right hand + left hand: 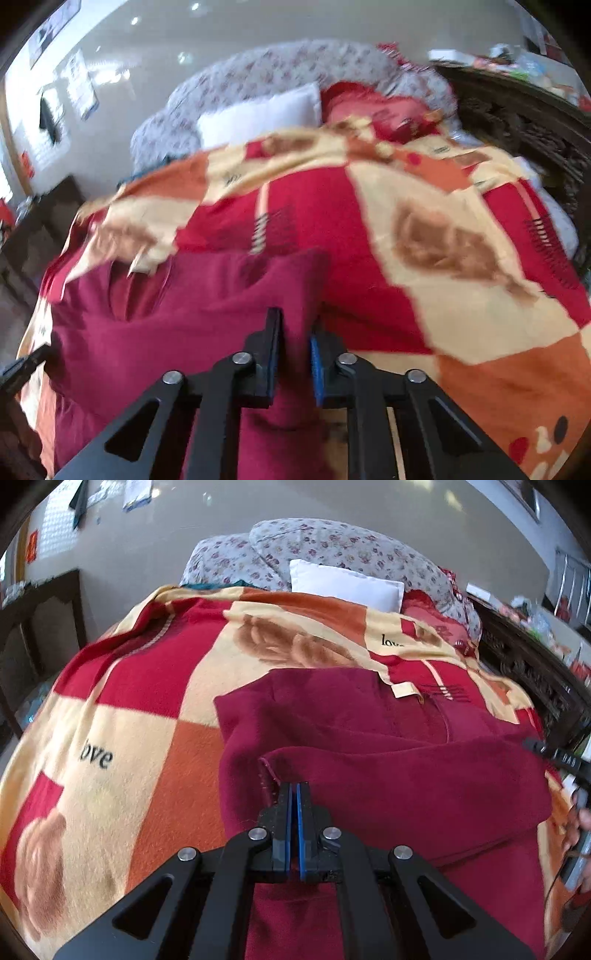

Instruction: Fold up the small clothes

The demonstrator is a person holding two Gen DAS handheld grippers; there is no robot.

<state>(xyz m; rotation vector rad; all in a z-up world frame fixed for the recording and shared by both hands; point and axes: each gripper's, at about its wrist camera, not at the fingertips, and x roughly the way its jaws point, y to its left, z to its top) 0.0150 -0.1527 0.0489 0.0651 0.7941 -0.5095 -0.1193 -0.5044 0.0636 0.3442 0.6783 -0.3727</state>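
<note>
Fleece, judging by its nap: the maroon garment [369, 746] lies on the checked blanket [122, 716] covering the bed, with its near edge lifted. It looks soft, light and limp, likely to sag and drag wherever it is unsupported, so the hemmed edges and corners are the places to pinch. In the left wrist view, the left gripper [294, 788] is clamped on a fold of that near edge beside a seam, its blue pads pressed together, reaching low and forward over the bed. The other tool shows at the far right edge.

In the right wrist view, blurred by motion, the right gripper [295, 325] grasps a thicker bunch of the same garment, its jaws partly apart around the cloth, angled forward above the blanket toward the white pillow [258, 114].
</note>
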